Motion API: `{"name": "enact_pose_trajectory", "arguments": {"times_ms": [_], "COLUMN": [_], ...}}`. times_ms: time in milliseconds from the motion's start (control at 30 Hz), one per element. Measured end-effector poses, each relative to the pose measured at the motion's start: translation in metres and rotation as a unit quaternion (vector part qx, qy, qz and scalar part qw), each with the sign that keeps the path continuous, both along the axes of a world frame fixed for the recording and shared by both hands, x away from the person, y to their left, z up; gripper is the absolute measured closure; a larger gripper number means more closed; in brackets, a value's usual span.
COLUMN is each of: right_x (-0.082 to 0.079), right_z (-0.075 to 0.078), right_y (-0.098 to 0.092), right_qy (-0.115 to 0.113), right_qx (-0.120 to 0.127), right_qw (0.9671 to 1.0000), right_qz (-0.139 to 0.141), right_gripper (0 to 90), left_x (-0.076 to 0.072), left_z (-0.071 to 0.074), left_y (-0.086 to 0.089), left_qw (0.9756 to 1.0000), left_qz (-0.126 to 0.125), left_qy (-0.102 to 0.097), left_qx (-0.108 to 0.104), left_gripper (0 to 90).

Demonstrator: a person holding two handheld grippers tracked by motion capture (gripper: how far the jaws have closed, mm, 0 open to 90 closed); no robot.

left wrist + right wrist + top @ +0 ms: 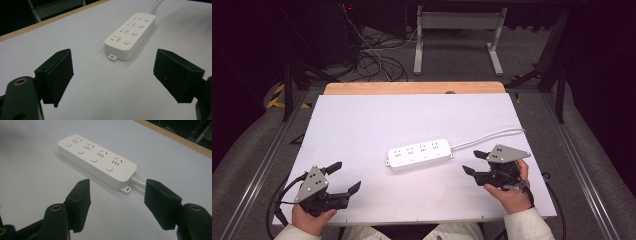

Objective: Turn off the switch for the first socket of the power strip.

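White power strip (420, 154) lies flat near the middle of the white table (362, 125), its cord (487, 136) running off toward the right edge. Left gripper (344, 177) rests near the front left corner, jaws spread wide with nothing between them. Right gripper (473, 162) sits just right of the strip's cord end, jaws apart and empty, not touching it

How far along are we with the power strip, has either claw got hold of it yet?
Nothing looks done yet: the white power strip lies flat on the white table, its cable trailing to the right, with nothing plugged in. In hand: the right claw sits open near the cable end, the left claw open and farther off; neither touches the strip. Left: closing in and gripping it.
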State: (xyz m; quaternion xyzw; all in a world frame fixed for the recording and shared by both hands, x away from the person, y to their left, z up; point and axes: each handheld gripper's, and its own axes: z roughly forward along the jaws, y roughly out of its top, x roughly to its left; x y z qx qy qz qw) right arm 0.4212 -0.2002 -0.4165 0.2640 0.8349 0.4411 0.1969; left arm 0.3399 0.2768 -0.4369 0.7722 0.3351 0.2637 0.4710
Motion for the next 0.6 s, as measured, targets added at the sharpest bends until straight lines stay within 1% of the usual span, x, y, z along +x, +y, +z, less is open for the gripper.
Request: {"name": "enact_pose_trajectory", "arguments": {"times_ms": [67, 100, 233, 300, 400, 567, 600], "right_x": [0.001, 0.005, 0.01, 0.013, 0.017, 0.021, 0.023], "right_z": [0.0, 0.001, 0.003, 0.003, 0.005, 0.008, 0.01], "right_y": [0.001, 0.006, 0.012, 0.014, 0.019, 0.024, 0.028], "right_qy": [0.002, 0.004, 0.006, 0.01, 0.014, 0.012, 0.01], "right_qx": [-0.001, -0.002, -0.003, -0.002, -0.002, -0.002, -0.001], "right_qw": [1.0, 1.0, 0.9999, 0.9999, 0.9998, 0.9998, 0.9998], "right_qz": [0.001, 0.006, 0.01, 0.013, 0.016, 0.017, 0.019], "right_gripper": [38.3, 38.2, 38.0, 40.3, 40.6, 41.0, 41.0], "left_x": [0.0, 0.0, 0.0, 0.0, 0.001, 0.001, 0.001], "left_z": [0.0, 0.0, 0.0, 0.0, 0.0, 0.0, 0.0], "left_y": [0.0, 0.001, 0.0, 0.001, 0.001, 0.001, 0.001], "left_qw": [1.0, 1.0, 1.0, 1.0, 1.0, 1.0, 1.0], "left_qz": [0.0, 0.002, 0.004, 0.005, 0.006, 0.007, 0.009], "left_qy": [-0.001, -0.001, -0.003, -0.003, -0.003, -0.003, -0.004], "left_qx": [-0.002, -0.001, -0.001, -0.002, -0.002, -0.001, 0.0], "left_gripper": [16.5, 16.5, 16.9, 17.6, 17.6, 17.6, 17.8]}}
